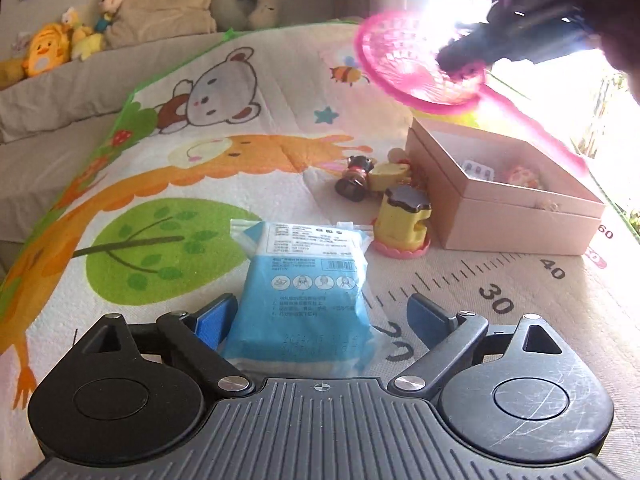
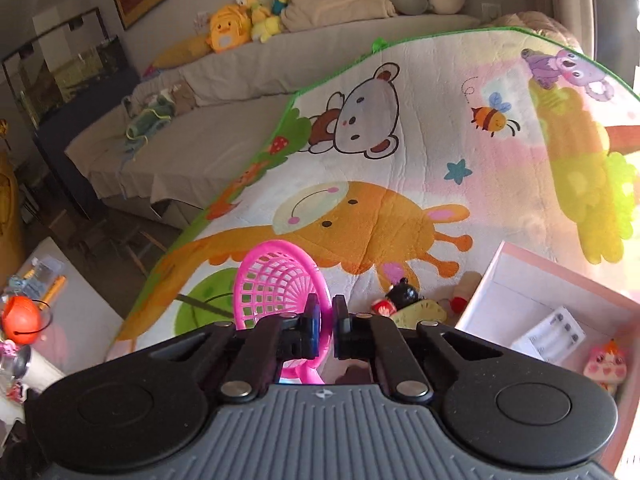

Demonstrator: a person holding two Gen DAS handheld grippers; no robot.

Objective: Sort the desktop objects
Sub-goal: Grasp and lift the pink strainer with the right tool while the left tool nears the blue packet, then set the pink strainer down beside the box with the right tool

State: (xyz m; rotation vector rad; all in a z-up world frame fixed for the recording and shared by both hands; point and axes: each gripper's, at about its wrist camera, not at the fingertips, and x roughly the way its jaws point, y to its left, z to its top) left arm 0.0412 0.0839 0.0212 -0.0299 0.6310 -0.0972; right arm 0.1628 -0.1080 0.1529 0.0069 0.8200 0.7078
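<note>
Sorting on the cartoon play mat: right gripper clamped on pink net scoop, left gripper released over blue packet.

Play mat (image 1: 248,168) with bear, giraffe and ruler print covers the work surface. Pink box (image 1: 508,216), lid off, sits at the mat's right side; inside lie a white blister pack (image 2: 554,334) and a small pink figure (image 2: 604,366). Blue sealed packet (image 1: 308,292) lies flat between the fingers of the left gripper (image 1: 320,316), jaws spread wide, pads not pressing it. Pink net scoop (image 1: 416,64) is held in the air above the box, its rim pinched by the right gripper (image 2: 325,332). Yellow toy with dark lid (image 1: 402,220) stands just left of the box; small toys lie behind it.
</note>
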